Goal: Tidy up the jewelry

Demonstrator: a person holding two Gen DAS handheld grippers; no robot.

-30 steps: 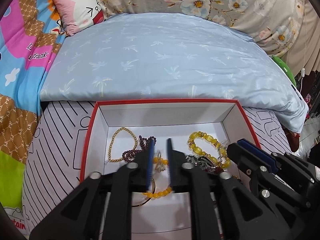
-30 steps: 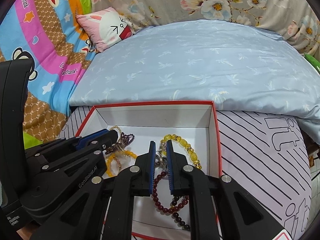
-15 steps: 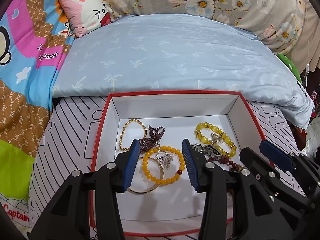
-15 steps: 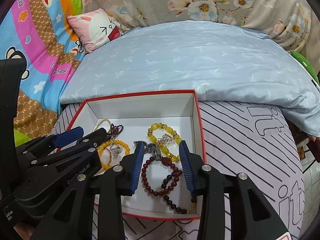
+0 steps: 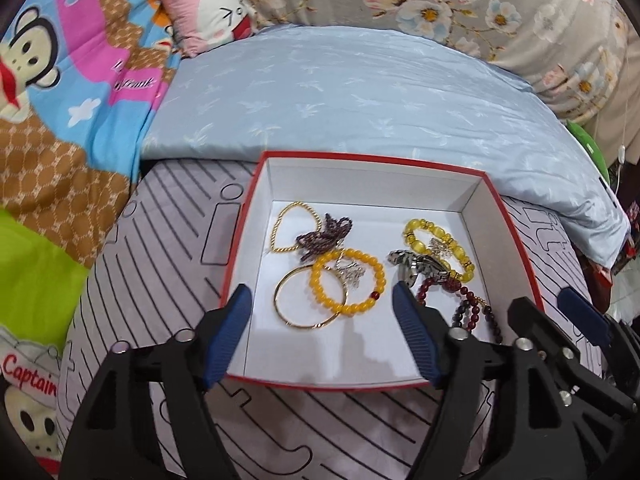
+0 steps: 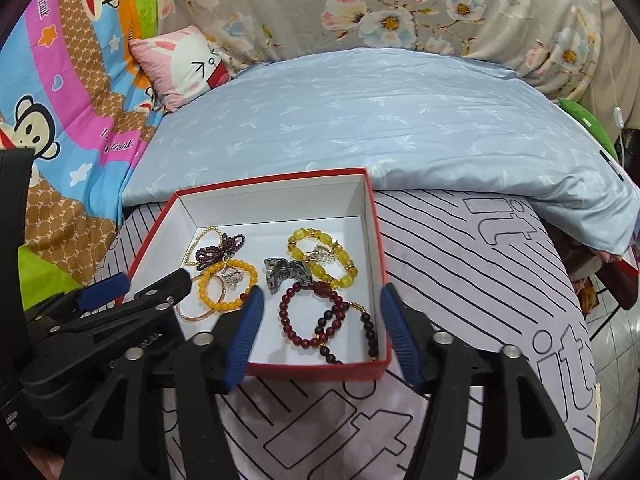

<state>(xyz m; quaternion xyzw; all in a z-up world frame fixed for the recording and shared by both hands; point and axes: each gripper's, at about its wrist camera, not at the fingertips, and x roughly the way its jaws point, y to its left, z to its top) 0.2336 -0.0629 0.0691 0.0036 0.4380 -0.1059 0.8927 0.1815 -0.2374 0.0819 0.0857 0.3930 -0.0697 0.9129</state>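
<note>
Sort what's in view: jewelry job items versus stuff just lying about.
Job: red box, orange bracelet, gold bangle, yellow bracelet, dark red beads, purple beads, gold chain.

Lying about: blue pillow, bunny cushion, floral fabric.

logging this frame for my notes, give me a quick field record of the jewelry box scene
container: red box, white inside, open top
surface: striped sheet
contents: orange bead bracelet, yellow bead bracelet, dark red bead bracelet, gold bangle
left gripper: open, empty
right gripper: open, empty
</note>
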